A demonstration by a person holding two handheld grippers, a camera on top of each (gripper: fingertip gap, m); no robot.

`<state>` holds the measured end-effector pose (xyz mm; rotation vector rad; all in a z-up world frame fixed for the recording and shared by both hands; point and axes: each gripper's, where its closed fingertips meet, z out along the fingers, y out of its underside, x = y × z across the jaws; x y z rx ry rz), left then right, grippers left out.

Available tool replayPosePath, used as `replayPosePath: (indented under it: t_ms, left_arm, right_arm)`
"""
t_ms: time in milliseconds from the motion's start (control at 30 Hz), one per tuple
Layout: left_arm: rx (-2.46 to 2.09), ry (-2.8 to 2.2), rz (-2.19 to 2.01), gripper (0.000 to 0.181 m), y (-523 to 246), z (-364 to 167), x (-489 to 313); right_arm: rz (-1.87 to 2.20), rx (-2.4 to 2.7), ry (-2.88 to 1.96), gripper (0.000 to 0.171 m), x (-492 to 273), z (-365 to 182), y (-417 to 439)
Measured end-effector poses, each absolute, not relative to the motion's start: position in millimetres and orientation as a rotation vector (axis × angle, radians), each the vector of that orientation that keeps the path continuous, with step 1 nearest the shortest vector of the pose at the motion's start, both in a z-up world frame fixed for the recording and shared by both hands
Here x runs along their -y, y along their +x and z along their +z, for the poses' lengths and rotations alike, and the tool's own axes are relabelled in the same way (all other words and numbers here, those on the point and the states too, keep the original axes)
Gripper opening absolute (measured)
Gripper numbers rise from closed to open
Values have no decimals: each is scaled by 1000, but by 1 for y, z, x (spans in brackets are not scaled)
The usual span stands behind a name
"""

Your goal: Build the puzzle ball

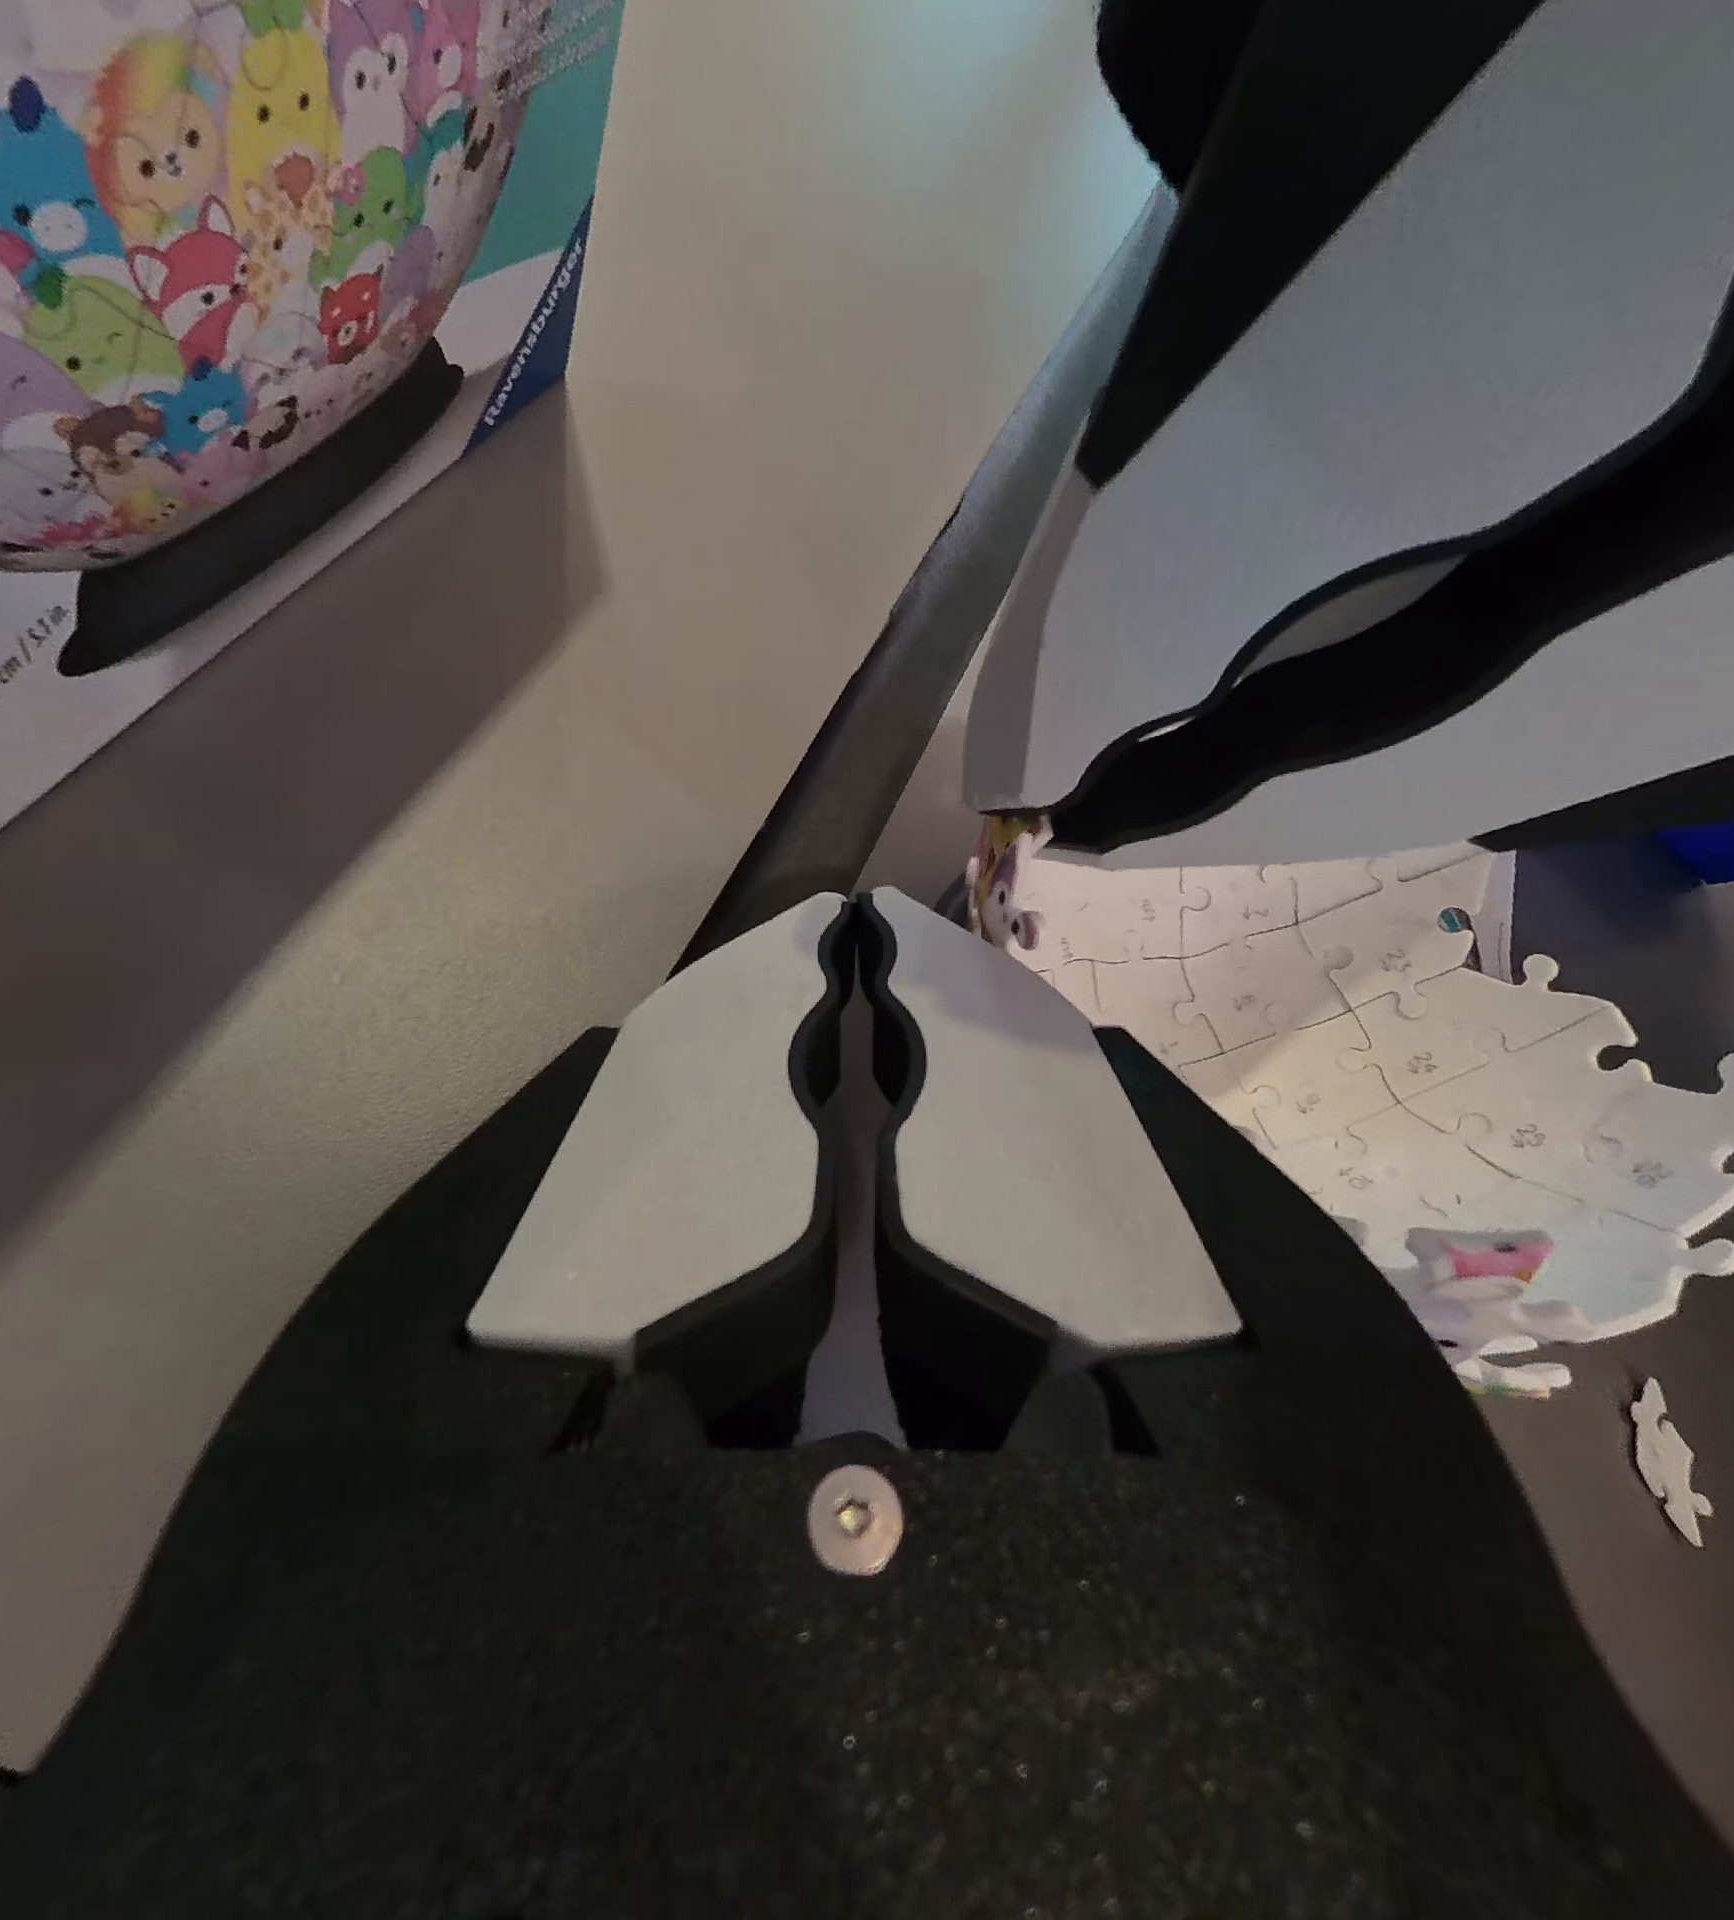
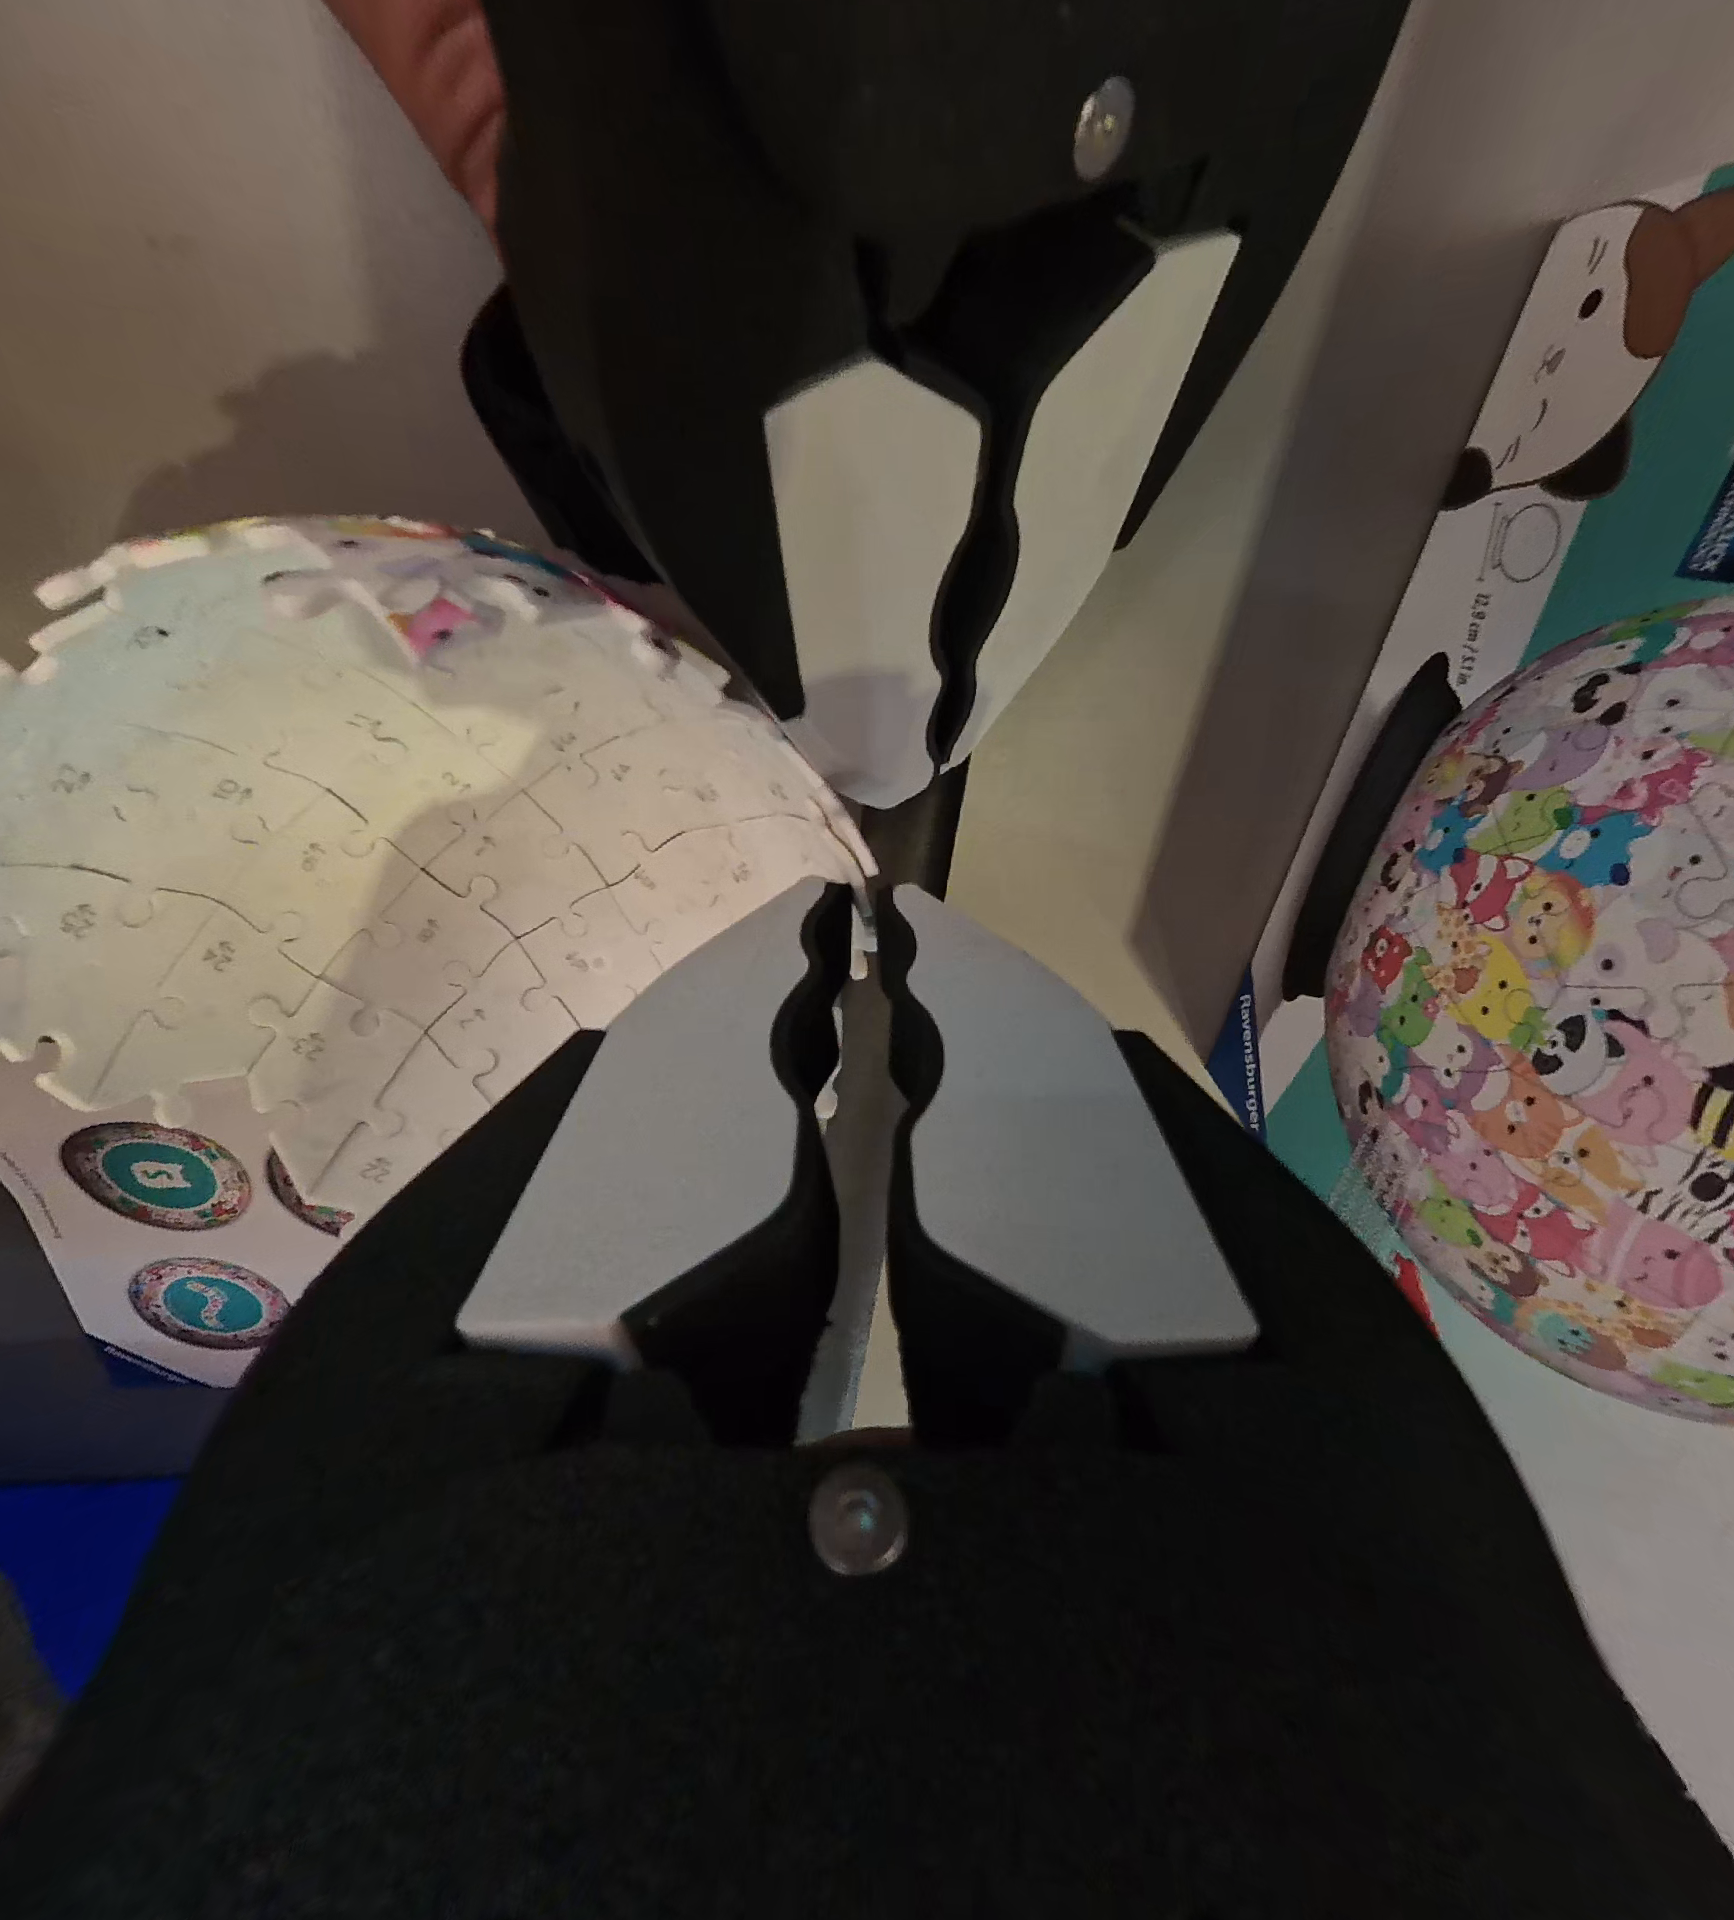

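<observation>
The partly built puzzle ball is a curved shell of joined pieces, its white numbered inner side facing me; it also shows in the left wrist view. My right gripper is shut on the shell's near rim, a thin white edge showing between its tips. In the left wrist view the right gripper pinches the shell's coloured rim from above. My left gripper is shut with nothing visible between its fingers. It faces the right gripper tip to tip, just beside the shell's rim.
The puzzle's box, printed with the finished ball, stands on the pale surface; it also shows in the right wrist view. A loose white piece lies on the dark surface. A printed instruction sheet lies under the shell. A dark rail runs between the grippers. My two grippers' fingertips are within a few centimetres of each other.
</observation>
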<state>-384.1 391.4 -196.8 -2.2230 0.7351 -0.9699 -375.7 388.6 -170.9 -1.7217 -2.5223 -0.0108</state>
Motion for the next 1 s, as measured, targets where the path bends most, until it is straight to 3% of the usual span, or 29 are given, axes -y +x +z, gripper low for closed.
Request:
replayPosePath:
  t_ms: [1000]
  left_arm:
    - [-805,-2175,-1019,0,-369,-192,-406]
  right_arm:
    - [73,2427,-1811,5,-395,-172,-367]
